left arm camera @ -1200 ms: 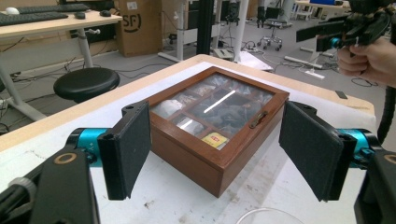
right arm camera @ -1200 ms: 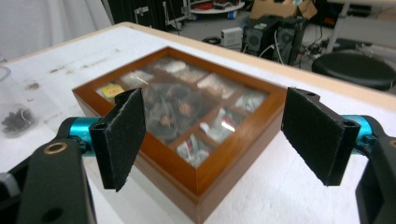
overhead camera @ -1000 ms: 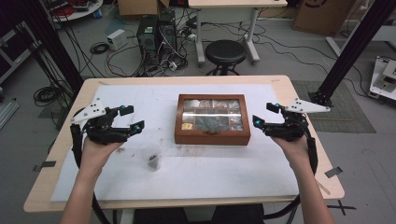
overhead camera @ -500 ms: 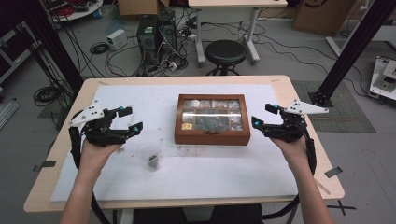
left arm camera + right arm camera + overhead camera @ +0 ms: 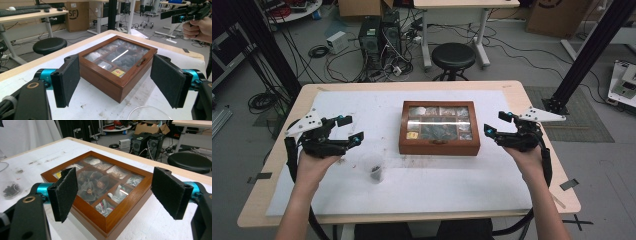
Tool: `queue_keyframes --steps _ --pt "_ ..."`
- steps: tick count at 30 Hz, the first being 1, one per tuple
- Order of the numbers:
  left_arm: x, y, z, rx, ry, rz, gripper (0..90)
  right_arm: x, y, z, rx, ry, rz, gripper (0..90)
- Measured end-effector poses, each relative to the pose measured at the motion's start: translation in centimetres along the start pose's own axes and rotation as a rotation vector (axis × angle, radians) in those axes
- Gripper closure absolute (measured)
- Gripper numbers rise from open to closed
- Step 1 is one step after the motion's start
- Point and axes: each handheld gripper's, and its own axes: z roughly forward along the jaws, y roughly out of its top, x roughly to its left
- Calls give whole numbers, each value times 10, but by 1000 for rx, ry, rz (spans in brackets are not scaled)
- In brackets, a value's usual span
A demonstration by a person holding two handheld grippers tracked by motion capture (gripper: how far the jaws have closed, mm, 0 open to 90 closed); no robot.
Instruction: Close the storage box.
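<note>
A brown wooden box (image 5: 439, 128) with a glass lid and small compartments lies shut in the middle of the white mat (image 5: 362, 110). In the left gripper view the box (image 5: 117, 67) shows a metal clasp on its front. My left gripper (image 5: 351, 129) hovers open to the left of it, jaws wide with nothing between them. My right gripper (image 5: 498, 123) hovers open just off the right side of the box (image 5: 100, 187), also holding nothing. A small clear glass cup (image 5: 375, 170) with dark bits at its bottom stands in front of the box, nearer my left hand.
The mat covers most of the wooden table (image 5: 532, 100). Beyond the far edge stand a black stool (image 5: 454, 56), computer towers (image 5: 379, 32) and loose cables. A black frame post (image 5: 592, 45) rises at the right.
Both grippers have stayed almost in place, the left one drifting very slightly. Box and cup have not moved.
</note>
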Motion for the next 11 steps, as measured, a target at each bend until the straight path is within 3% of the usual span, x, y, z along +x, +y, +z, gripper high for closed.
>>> queue_keyframes --steps 11 --pt "1 -1 -1 -1 4 -2 240 -2 -1 1 6 -2 5 220"
